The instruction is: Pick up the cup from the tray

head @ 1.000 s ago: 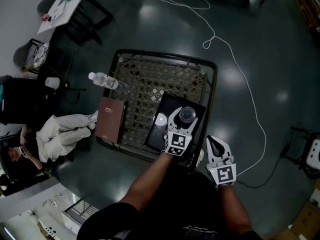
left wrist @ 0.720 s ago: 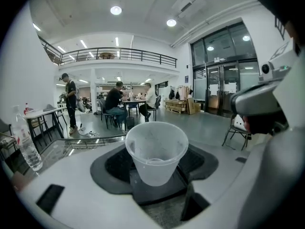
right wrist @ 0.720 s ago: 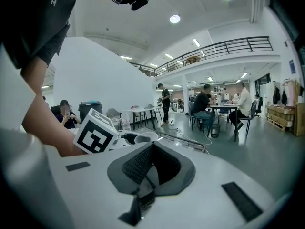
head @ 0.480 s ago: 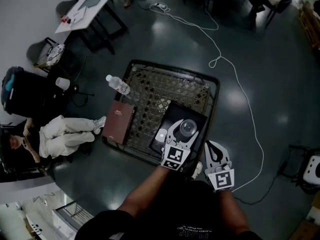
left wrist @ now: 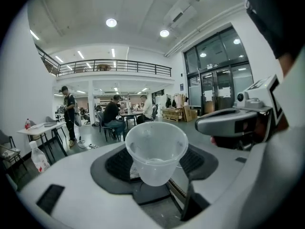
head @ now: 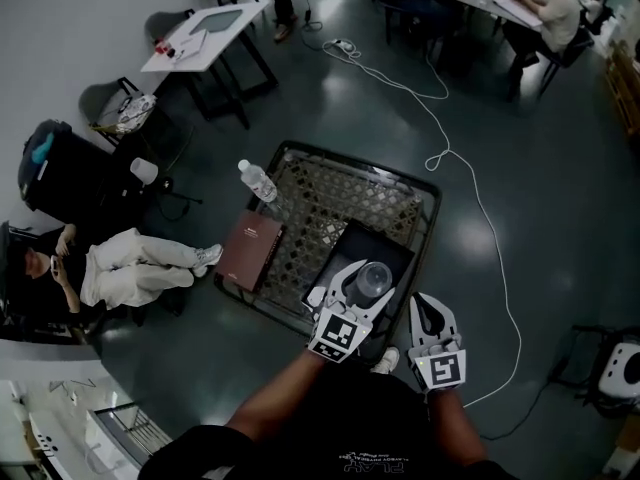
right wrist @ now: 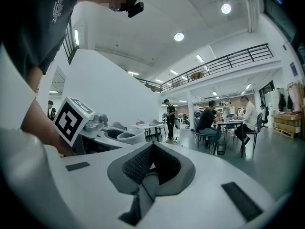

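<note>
Right hand-held gripper (right wrist: 152,162): nearest, on the right; its jaws are closed together, with nothing between them.
Left hand-held gripper (head: 370,280): just left of it; its jaws are spread wide and pressed on the cup.
Cup (left wrist: 156,149): clear plastic, upright, gripped at its lower wall; it is seen over the tray's near end.
Tray (head: 345,248): black, set in the right part of the wire basket (head: 330,193).
Book (head: 250,251): brown, at the basket's left side.
Bottle (head: 257,180): at the basket's far left corner.
</note>
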A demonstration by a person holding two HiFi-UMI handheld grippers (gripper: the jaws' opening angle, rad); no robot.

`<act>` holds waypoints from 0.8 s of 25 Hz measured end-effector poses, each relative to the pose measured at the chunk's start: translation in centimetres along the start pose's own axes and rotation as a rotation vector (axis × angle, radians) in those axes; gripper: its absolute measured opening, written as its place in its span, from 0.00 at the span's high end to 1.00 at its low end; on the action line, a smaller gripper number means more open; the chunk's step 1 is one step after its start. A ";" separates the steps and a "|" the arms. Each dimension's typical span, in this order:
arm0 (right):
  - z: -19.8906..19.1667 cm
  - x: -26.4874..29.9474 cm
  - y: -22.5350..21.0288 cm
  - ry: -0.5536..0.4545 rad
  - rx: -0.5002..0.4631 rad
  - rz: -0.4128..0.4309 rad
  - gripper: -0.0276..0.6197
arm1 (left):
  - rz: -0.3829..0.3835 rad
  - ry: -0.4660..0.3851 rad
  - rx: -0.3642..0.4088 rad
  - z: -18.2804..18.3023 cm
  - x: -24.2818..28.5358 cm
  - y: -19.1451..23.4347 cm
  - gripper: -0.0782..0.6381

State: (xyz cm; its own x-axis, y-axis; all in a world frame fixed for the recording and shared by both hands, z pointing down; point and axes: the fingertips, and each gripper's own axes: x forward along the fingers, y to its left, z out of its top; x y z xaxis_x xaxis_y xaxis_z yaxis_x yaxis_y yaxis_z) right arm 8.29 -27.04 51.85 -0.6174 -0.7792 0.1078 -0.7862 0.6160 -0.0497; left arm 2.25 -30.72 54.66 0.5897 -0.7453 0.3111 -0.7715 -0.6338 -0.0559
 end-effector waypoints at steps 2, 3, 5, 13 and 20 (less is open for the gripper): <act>1.4 0.1 0.4 0.000 -0.015 0.010 0.95 | -0.003 -0.017 -0.009 0.9 -0.9 -0.2 0.48; 1.9 0.1 0.6 -0.002 -0.020 0.011 0.95 | -0.006 -0.023 -0.012 1.3 -1.3 -0.4 0.48; 2.5 0.0 0.7 -0.013 -0.034 0.014 0.95 | -0.009 -0.030 -0.004 1.9 -2.0 -0.8 0.48; 4.7 -0.5 0.5 -0.069 -0.103 0.016 0.95 | 0.019 -0.056 0.044 3.9 -3.5 -1.1 0.48; 5.5 -0.3 1.6 -0.018 -0.118 0.055 0.95 | 0.042 -0.055 0.053 4.0 -4.6 -1.5 0.48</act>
State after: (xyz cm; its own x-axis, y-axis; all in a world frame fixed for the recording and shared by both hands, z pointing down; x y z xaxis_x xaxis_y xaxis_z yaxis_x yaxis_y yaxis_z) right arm 7.01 -26.47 46.23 -0.6605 -0.7454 0.0899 -0.7433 0.6661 0.0619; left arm 1.70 -27.20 49.51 0.5703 -0.7810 0.2545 -0.7831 -0.6105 -0.1188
